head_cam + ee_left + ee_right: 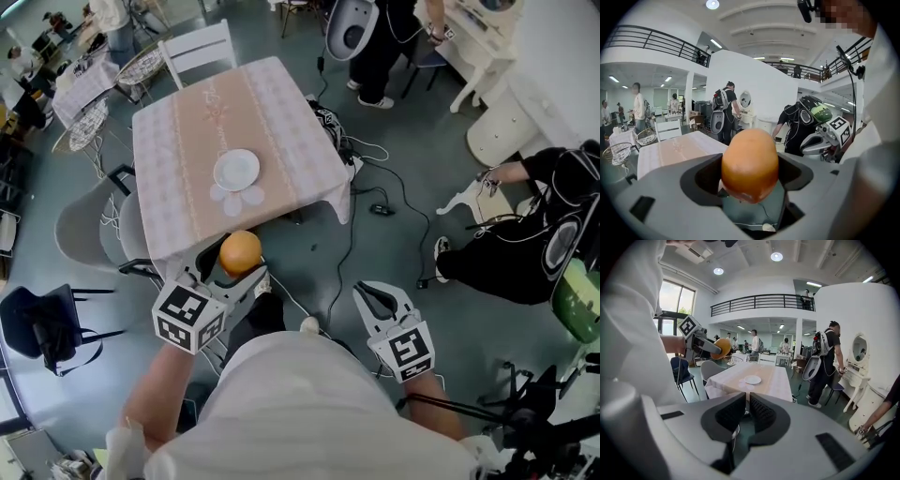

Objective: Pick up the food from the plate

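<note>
A round orange fruit [240,251] sits clamped between the jaws of my left gripper [234,272], held up in the air off the near edge of the table [187,122]. In the left gripper view the orange fruit [750,164] fills the gap between the grey jaws. The white plate [236,170] lies bare on the tablecloth, well beyond the fruit. My right gripper [375,298] hangs over the floor to the right; its ribbed pads [761,412] stand almost together with nothing between them. The right gripper view also shows the plate [752,379] and the held orange fruit [723,348].
A grey chair [89,225] stands left of the table, a white chair [199,49] at its far end, and a dark chair with a bag [42,328] at lower left. Cables [375,187] trail over the floor. A person [525,244] sits at the right; others stand beyond.
</note>
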The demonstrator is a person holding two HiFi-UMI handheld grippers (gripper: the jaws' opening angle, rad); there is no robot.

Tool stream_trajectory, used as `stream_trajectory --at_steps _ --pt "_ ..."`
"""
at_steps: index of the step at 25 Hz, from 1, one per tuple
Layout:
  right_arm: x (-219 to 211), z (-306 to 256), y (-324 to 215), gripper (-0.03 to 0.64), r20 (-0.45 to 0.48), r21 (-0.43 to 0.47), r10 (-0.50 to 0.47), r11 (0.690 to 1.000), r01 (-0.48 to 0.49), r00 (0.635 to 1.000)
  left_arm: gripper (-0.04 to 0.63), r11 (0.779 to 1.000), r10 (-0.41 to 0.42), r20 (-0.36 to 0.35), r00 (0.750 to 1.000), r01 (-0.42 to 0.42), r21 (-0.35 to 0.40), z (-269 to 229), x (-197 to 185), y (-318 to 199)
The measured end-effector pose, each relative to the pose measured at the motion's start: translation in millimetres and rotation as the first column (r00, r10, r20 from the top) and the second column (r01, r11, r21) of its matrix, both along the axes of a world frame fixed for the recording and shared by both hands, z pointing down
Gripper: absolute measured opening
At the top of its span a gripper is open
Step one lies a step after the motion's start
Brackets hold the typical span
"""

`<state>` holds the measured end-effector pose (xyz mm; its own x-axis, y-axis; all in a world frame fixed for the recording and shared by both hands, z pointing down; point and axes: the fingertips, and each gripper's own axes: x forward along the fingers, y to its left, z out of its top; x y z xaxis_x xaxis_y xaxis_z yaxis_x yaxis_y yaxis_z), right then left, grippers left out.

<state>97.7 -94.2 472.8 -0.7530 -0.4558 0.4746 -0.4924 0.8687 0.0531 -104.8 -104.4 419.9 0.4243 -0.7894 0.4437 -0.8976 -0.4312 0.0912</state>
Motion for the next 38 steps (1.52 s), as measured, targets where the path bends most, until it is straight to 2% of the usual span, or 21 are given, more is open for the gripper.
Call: stream_trajectory --at_steps 7,22,38 --pt "6 -15 12 0.021 0.019 0.040 -0.018 0.999 0.017 1.000 0.364 1.000 0.010 0.010 1.000 -0.010 0.014 -13 18 20" --pt "16 -22 25 0.012 0.014 0.051 -0.036 0.998 0.036 0.999 0.364 0.999 0.027 0.003 1.000 -0.027 0.026 -22 42 29" --pt "9 -8 27 0.012 0.008 0.047 -0.054 0.997 0.053 0.999 0.364 1.000 0.020 0.009 1.000 -0.020 0.016 -8 35 30"
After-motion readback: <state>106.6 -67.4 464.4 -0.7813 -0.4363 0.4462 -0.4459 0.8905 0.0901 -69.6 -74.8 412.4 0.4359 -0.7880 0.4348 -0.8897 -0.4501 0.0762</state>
